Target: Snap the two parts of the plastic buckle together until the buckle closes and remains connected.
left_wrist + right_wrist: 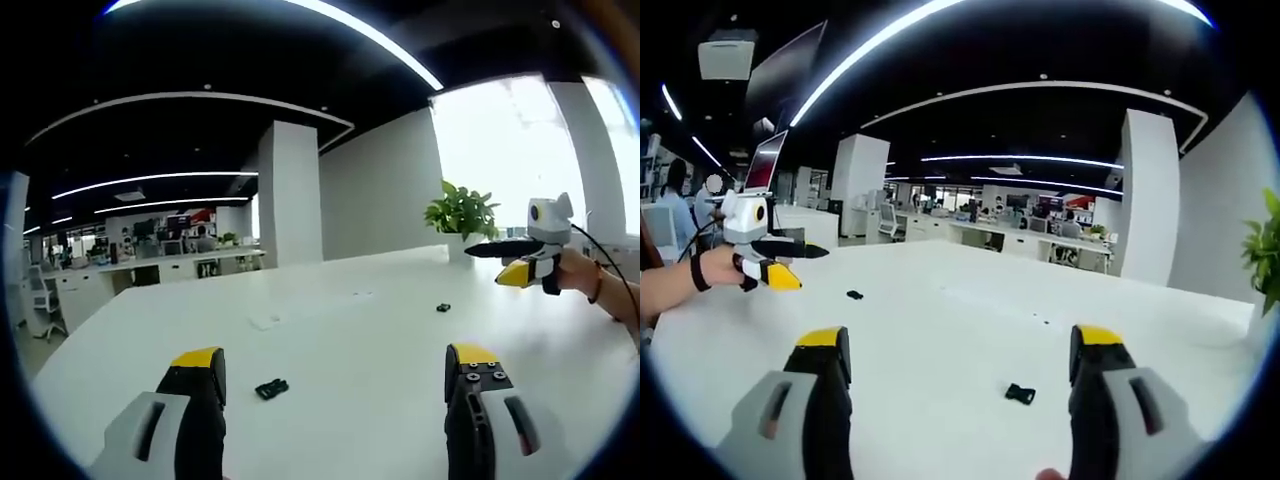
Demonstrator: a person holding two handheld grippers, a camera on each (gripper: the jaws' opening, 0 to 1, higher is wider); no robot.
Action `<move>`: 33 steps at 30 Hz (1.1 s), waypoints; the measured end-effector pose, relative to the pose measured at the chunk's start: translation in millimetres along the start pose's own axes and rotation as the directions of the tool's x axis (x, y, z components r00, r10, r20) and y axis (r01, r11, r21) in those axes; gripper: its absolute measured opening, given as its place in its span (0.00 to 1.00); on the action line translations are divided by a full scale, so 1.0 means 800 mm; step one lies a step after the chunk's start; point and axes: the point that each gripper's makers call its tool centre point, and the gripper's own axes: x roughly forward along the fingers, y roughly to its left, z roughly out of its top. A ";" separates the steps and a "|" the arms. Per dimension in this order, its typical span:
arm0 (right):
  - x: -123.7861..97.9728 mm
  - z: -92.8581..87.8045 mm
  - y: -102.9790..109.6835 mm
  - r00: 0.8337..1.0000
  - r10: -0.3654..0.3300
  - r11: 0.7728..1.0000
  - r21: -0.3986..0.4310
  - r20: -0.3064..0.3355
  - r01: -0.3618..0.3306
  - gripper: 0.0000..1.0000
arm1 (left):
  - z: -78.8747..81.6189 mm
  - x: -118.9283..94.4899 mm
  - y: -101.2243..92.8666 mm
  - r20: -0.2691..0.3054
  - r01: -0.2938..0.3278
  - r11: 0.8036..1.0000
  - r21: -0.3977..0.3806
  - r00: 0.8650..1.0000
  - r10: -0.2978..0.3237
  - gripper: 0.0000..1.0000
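Your left gripper [335, 372] and right gripper [960, 355] hung spread, empty, over the white table [330, 330]; two black buckle halves, probably, [271, 388] [443, 307] lay well apart.

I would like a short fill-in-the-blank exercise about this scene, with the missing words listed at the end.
1. Both black buckle parts lie on the white ____.
2. In the left gripper view, the nearer buckle piece lies closest to the left tool's ____ jaw.
3. The two buckle pieces, nearer and farther piece, are still ____, not snapped together.
4. In the left gripper view, the right tool is in the air, in front of a potted ____.

Missing words: table; left; apart; plant
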 end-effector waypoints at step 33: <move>0.030 0.000 -0.024 1.000 -0.008 1.000 0.021 -0.024 0.008 0.89 | 0.009 0.022 0.028 -0.001 -0.026 1.000 -0.014 1.000 0.026 0.92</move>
